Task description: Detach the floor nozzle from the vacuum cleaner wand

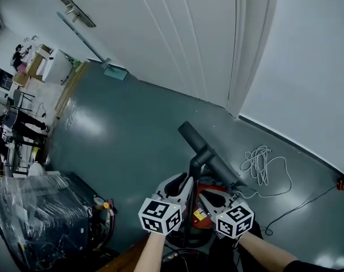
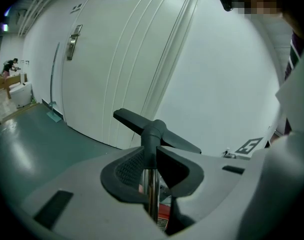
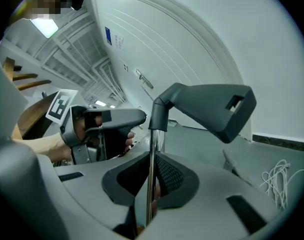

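Plainly, the dark grey plastic floor nozzle point(image 1: 208, 154) sits above both pairs of tongs, capping the upper end of the slim chrome vacuum wand point(image 3: 153, 149) that runs up between them. The right gripper point(image 3: 153, 179) has its tongs pinched tight on the wand just below the nozzle's neck. The left gripper point(image 2: 152, 176) has its tongs slightly spread round the same wand. Both grippers sit side by side above the red vacuum body point(image 1: 203, 211).
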The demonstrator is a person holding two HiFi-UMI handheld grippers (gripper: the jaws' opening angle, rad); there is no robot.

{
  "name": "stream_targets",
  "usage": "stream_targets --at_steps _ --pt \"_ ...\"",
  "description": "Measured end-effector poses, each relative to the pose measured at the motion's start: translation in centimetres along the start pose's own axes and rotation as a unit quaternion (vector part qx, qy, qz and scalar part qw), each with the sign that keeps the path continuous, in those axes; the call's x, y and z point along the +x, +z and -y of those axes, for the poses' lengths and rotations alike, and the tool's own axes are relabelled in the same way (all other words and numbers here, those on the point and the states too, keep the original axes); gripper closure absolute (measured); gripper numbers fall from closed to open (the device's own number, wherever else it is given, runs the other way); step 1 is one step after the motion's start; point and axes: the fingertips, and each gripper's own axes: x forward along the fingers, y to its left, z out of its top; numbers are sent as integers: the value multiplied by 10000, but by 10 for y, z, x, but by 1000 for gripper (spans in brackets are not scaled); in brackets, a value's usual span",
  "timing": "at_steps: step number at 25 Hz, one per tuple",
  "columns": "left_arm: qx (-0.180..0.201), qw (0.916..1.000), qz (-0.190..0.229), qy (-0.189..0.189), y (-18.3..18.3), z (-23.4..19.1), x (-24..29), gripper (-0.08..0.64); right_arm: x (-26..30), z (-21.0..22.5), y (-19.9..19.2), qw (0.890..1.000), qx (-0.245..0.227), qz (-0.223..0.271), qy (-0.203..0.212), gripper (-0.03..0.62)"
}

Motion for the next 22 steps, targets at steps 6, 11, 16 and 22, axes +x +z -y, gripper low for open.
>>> stream_targets --at_steps 6,11,16,22 --pt "-22 10000 -24 -38 -2 -9 6 457 22 14 -13 10000 40 33 29 457" --pt "62 9999 -80 -115 -2 -9 7 448 43 14 -17 9999 -30 47 108 420" --pt "131 9995 -159 -250 0 -6 11 442 52 12 -12 9997 -175 134 100 422" --pt "21 9971 -434 -626 0 -3 19 415 52 12 -12 9996 32 247 116 433"
